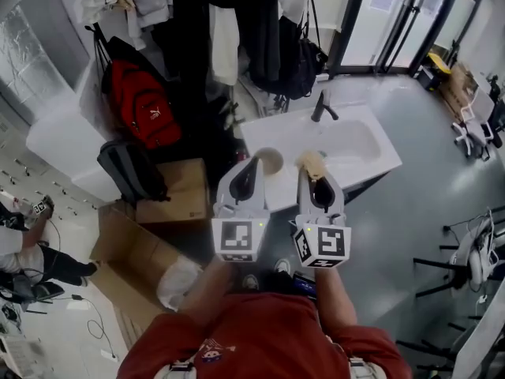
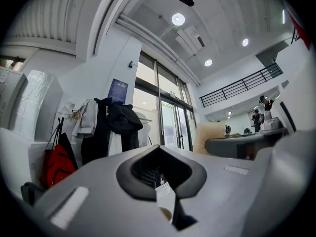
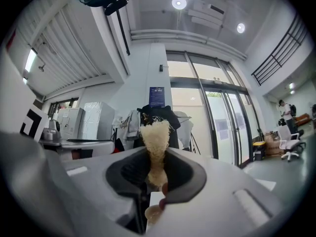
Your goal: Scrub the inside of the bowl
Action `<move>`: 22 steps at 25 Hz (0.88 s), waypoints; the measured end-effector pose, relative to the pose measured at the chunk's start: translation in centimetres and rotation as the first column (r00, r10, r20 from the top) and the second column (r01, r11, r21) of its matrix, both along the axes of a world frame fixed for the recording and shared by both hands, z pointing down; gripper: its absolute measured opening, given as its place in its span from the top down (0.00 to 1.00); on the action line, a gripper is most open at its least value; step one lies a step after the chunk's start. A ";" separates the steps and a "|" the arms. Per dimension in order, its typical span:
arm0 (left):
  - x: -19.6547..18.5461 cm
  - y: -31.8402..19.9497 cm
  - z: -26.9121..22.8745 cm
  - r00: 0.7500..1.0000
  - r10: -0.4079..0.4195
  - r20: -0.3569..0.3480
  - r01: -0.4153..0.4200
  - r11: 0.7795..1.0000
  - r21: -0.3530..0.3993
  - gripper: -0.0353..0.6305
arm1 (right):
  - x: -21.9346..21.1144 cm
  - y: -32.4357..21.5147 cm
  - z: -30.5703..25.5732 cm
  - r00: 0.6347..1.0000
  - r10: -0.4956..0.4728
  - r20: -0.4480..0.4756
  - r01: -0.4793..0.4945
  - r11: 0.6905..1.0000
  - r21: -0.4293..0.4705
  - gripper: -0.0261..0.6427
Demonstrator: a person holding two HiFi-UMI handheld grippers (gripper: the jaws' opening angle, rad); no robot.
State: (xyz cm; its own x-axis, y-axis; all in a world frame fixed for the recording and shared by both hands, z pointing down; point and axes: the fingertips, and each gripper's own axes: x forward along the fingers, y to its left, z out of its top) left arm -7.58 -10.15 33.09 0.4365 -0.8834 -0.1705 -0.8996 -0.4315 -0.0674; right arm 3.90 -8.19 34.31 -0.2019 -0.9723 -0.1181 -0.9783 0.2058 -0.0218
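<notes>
the bowl [image 1: 269, 162] stands on the flat white ledge of the sink [image 1: 384, 158], left of the basin and just past the tip of the left gripper [image 1: 252, 166]; it is small, round and pale beige, with a thin rim and an open mouth facing up. it looks light and rigid, and on that glossy ledge it would likely skate or tip under a sideways scrub, so the safest hold seems to be a pinch on the near rim, one pad inside the wall and one outside; whether it is plastic or ceramic cannot be told. the left gripper has its jaws pressed together with nothing between them, so the bowl is not yet held; in the left gripper view only a sliver of the bowl shows below the closed jaws. the right gripper [image 1: 317, 174] is clamped on the scrubber [image 3: 155, 142], a pale, straw-coloured tuft of coarse, frayed fibres standing up out of the jaws, soft and springy by the look of it. behind the basin is a dark, angular faucet [image 1: 323, 106]. further off lie a red backpack [image 1: 142, 105] and brown cardboard boxes [image 1: 177, 192] on the grey floor.
</notes>
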 end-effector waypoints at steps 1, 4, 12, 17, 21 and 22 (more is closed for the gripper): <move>0.2 -0.6 0.2 1.000 -0.004 0.009 0.004 1.000 0.000 0.94 | 0.4 -0.7 0.0 1.000 0.000 0.004 0.000 1.000 0.002 0.85; 1.0 -2.3 0.1 1.000 -0.018 0.018 0.018 1.000 0.000 0.94 | 1.5 -2.7 -0.2 1.000 -0.010 0.013 0.009 1.000 0.011 0.85; 4.6 -7.3 -1.7 0.998 -0.057 0.008 0.057 0.998 0.027 0.94 | 5.2 -8.2 -2.0 0.998 -0.054 0.014 0.053 0.997 0.050 0.85; 6.0 -10.0 -0.7 0.994 -0.098 0.052 0.098 0.995 0.005 0.94 | 7.4 -11.1 -2.1 0.996 -0.084 0.031 0.082 0.995 0.047 0.85; 6.8 -11.4 0.6 0.987 -0.138 0.088 0.140 0.990 -0.013 0.94 | 7.9 -12.6 -1.0 0.991 -0.126 0.041 0.125 0.992 0.030 0.85; 7.0 -11.6 0.7 0.986 -0.145 0.087 0.147 0.989 -0.020 0.94 | 8.0 -12.8 -0.8 0.990 -0.138 0.041 0.137 0.990 0.025 0.85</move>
State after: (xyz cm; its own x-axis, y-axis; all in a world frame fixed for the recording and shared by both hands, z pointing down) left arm -0.61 -21.78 33.80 0.3145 -0.9424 -0.1138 -0.9445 -0.2987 -0.1365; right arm 11.89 -20.98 33.55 -0.3278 -0.9326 -0.1507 -0.9390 0.3392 -0.0562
